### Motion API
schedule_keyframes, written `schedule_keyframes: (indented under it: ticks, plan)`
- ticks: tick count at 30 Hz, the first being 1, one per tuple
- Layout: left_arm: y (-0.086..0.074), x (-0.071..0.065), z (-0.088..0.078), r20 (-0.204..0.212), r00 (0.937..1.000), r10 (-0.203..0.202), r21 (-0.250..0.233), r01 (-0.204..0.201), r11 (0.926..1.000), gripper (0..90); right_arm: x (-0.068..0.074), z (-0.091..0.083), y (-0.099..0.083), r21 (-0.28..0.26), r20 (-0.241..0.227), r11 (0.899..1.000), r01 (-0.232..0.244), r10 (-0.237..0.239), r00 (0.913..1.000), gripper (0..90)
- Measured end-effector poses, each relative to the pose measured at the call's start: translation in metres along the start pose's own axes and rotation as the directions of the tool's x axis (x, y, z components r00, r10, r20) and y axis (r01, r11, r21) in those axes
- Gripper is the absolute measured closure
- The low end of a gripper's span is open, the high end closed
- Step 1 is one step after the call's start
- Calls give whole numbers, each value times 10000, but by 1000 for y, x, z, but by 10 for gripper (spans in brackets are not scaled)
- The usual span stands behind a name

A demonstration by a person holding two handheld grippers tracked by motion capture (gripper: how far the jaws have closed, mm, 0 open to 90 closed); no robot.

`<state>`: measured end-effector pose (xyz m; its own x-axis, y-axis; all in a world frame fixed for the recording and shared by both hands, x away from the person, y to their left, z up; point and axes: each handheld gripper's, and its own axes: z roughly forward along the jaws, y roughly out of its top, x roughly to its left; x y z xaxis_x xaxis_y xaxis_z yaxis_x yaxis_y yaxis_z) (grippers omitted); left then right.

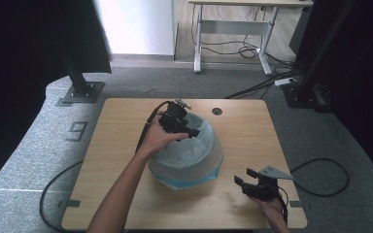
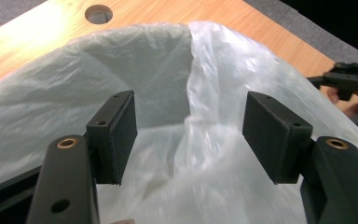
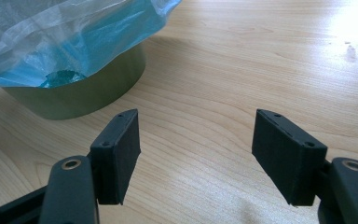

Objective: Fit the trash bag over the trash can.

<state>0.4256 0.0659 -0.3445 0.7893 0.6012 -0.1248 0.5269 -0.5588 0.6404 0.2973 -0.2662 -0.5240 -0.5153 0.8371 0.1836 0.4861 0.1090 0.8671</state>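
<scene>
Grey carpet point(image 1: 24, 145), white desk point(image 1: 233, 24) behind (cables underneath).

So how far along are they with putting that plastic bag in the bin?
Mostly done, it seems: the bag already lines the bin, its edge folded over the rim. In hand: the left gripper, jaws open, hovers over the far rim. The right gripper waits open above the table. Left: probably just tidying the edge.

High view looks forward and down over the table point(image 1: 126, 194). Left gripper view sits close above the bag-lined bin point(image 2: 135, 70); right gripper view skims the tabletop. All three share the bin.
</scene>
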Motion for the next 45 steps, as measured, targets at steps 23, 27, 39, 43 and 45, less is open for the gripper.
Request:
schedule_keyframes:
  ticks: [23, 27, 39, 43, 45]
  plan:
    - [-23, 1, 6, -383, 9991, 160, 1302, -109, 9914, 326, 0, 1, -2, 237, 171, 9997, 11, -16, 9999, 315]
    - [-20, -1, 11, -414, 9989, 203, 1914, -120, 9814, 325, -1, 2, -2, 349, 258, 9994, -35, 26, 9997, 315]
    - [-18, -1, 11, -230, 9996, 154, 1886, -108, 9820, 326, -1, 2, -2, 428, 279, 9991, -20, 8, 9996, 315]
    - [-19, -2, -1, -61, 9999, 101, 987, -94, 9951, 327, -2, 1, -2, 393, 296, 9992, -62, 50, 9995, 315]
    - [-19, -3, -9, -3, 9999, 127, 643, -126, 9978, 327, -2, 1, -2, 377, 314, 9993, -75, 63, 9995, 315]
